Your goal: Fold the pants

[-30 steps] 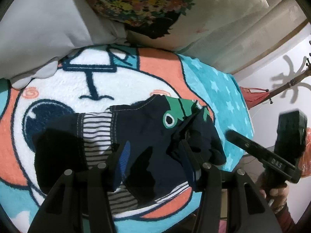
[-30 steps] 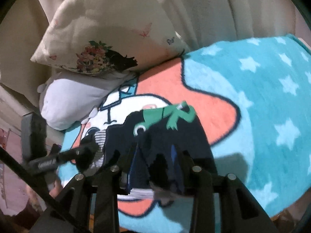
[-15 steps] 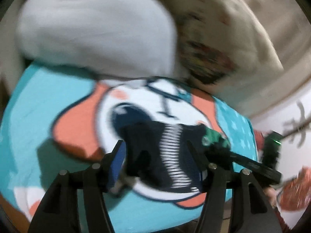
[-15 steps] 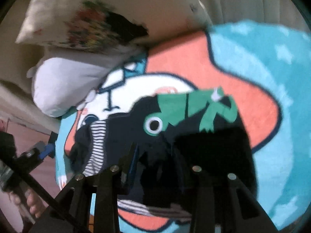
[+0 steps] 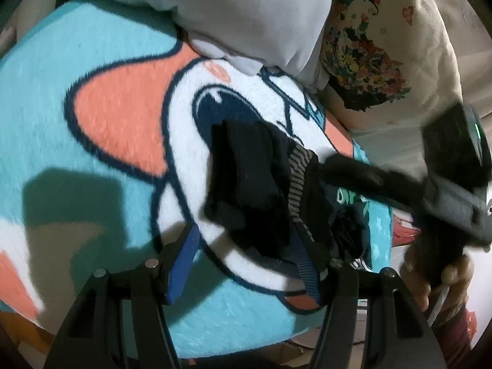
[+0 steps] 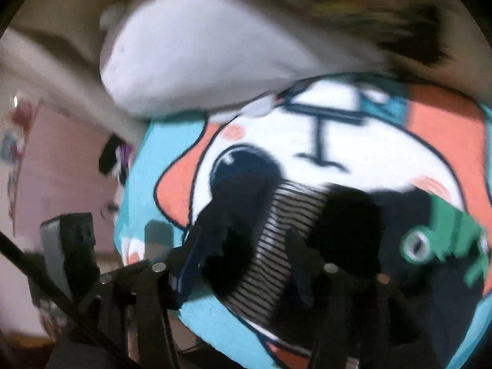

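Small navy pants with a striped waistband and a green frog print lie bunched on the cartoon blanket. My left gripper hangs just over their near edge, jaws apart, blue pads clear of the cloth. In the blurred right wrist view my right gripper is opening, with the pants and striped band lying between its fingers, not pinched. The right gripper, held by a hand, reaches over the pants from the right.
A grey pillow and a floral cushion lie against the blanket's far side. The blanket's near edge drops off just below the grippers. The left gripper shows at the left of the right wrist view, past the blanket.
The right gripper has let go of the navy cloth and its jaws have widened. The left jaws also opened. Both grippers swung sideways across the blanket and rolled.
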The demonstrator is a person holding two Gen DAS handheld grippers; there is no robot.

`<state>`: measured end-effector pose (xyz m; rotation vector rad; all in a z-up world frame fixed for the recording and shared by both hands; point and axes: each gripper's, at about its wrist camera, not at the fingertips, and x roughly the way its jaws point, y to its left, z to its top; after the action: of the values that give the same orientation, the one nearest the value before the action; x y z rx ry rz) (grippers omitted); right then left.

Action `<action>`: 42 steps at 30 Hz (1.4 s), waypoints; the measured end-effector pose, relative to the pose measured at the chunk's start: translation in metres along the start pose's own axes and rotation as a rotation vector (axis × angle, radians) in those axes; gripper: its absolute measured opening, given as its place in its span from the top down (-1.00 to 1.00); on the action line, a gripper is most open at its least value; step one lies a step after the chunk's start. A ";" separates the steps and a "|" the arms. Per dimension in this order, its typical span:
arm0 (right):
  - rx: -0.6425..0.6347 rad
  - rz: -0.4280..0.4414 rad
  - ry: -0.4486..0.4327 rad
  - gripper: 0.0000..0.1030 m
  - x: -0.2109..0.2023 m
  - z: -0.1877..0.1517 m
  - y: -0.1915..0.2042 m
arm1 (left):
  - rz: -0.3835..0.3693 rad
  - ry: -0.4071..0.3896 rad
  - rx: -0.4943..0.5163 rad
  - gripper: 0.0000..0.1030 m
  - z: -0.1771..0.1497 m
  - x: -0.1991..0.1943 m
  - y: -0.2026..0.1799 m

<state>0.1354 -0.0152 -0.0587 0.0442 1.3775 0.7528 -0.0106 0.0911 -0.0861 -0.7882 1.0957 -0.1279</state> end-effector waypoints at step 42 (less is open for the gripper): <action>0.005 -0.056 0.058 0.42 0.005 0.026 -0.003 | -0.075 -0.009 0.232 0.67 0.008 0.001 -0.074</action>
<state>0.1603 -0.0051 -0.0583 -0.0124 1.4305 0.7081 0.0167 0.0411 -0.0386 -0.6202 1.0223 -0.3090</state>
